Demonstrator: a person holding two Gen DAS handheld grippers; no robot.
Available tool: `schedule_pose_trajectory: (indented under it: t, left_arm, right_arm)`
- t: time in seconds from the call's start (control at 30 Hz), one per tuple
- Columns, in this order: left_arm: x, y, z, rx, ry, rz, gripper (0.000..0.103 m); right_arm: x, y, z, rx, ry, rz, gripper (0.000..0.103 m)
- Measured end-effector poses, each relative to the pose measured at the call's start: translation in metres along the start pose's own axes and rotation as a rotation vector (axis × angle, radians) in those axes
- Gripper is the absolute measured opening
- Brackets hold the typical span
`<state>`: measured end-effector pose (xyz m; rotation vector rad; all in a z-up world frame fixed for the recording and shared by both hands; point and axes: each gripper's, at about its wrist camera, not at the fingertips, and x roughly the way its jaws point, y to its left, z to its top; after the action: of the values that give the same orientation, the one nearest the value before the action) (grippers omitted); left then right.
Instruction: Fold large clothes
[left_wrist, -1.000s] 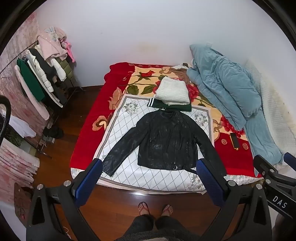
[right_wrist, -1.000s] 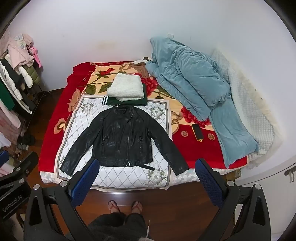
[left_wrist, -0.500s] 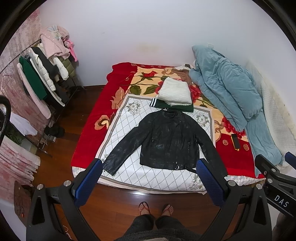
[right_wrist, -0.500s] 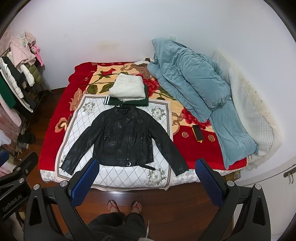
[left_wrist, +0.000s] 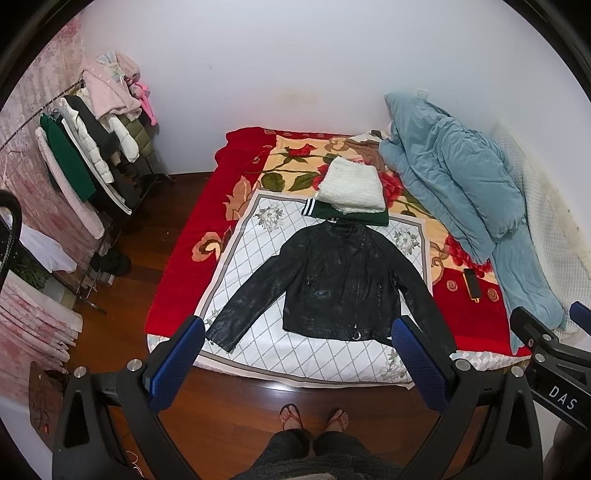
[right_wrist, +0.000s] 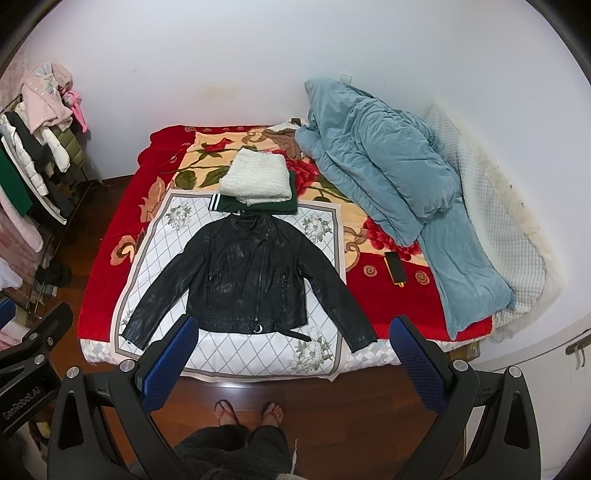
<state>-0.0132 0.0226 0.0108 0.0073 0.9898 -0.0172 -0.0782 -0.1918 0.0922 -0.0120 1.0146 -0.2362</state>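
Note:
A black leather jacket (left_wrist: 340, 284) lies flat, front up, sleeves spread, on a white quilted cloth (left_wrist: 255, 240) on the bed; it also shows in the right wrist view (right_wrist: 251, 280). Behind its collar a folded white knit (left_wrist: 352, 186) sits on a folded green garment (left_wrist: 347, 214). My left gripper (left_wrist: 295, 362) is open and empty, held high above the floor in front of the bed. My right gripper (right_wrist: 291, 358) is open and empty, beside the left one at about the same height.
A red floral blanket (left_wrist: 192, 258) covers the bed. A blue duvet (left_wrist: 458, 192) is heaped on the right, with a phone (left_wrist: 472, 284) beside it. A loaded clothes rack (left_wrist: 85, 155) stands at the left. The person's feet (left_wrist: 314, 419) stand on the wooden floor.
Both grippers have drifted slightly, so the bed and jacket sit a little further right in the views. Both stay open and nothing on the bed has moved.

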Motion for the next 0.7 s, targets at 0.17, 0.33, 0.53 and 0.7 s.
schedule_pose_trajectory:
  t: [0.17,0.33,0.53,0.7]
  left_arm:
    - [-0.001,0.002,0.001,0.000,0.001,-0.001,0.103]
    - [0.000,0.000,0.001,0.000,-0.001,0.001,0.103]
    - [-0.001,0.002,0.001,0.000,-0.002,0.001,0.103]
    - [-0.001,0.003,0.003,0.000,-0.004,0.003,0.103]
  right_arm:
    - [0.001,0.000,-0.003,-0.004,-0.003,0.000,0.103]
    - [-0.001,0.001,-0.003,-0.005,-0.004,-0.002,0.103]
    - [-0.009,0.005,0.002,-0.004,-0.006,0.003,0.103]
    - [-0.011,0.006,0.011,-0.004,-0.006,0.005,0.103]
